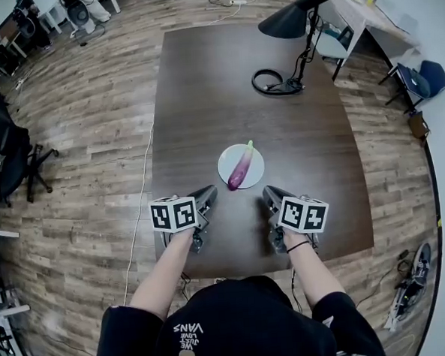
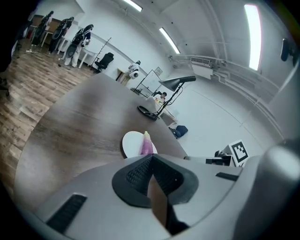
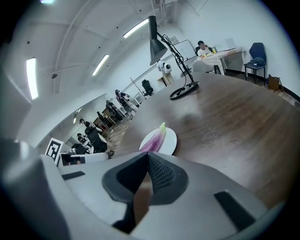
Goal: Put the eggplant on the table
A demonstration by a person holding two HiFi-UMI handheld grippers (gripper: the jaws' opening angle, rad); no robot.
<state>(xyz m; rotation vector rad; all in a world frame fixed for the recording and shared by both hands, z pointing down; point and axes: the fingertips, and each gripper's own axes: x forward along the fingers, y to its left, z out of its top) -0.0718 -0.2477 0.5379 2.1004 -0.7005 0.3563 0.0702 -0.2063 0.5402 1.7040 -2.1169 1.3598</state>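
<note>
Both tongs are pinched fully together with nothing in them. The left gripper (image 1: 208, 192) and right gripper (image 1: 269, 194) each show pads meeting tip to tip in their own views, with no gap and nothing between. We're holding both over the near part of the dark wooden table (image 1: 224, 83), angled downward and tips pointing toward the middle. The marker cubes (image 1: 173, 213) sit on the backs of the grippers, facing up. The eggplant (image 1: 241, 168) is purple with a pale green stem. It lies on a small white plate (image 1: 226, 160), long axis running roughly away from us, stem end at the plate's far rim. The plate sits on the table just ahead of the tips and between the two grippers' lines. Neither gripper touches the plate or the eggplant. A black desk lamp (image 1: 297, 18) stands on the far right part of the table, its ring base (image 1: 277, 82) well apart from the plate. There is wood floor all round, and a white cable (image 1: 140, 208) runs along the table's left side.
</note>
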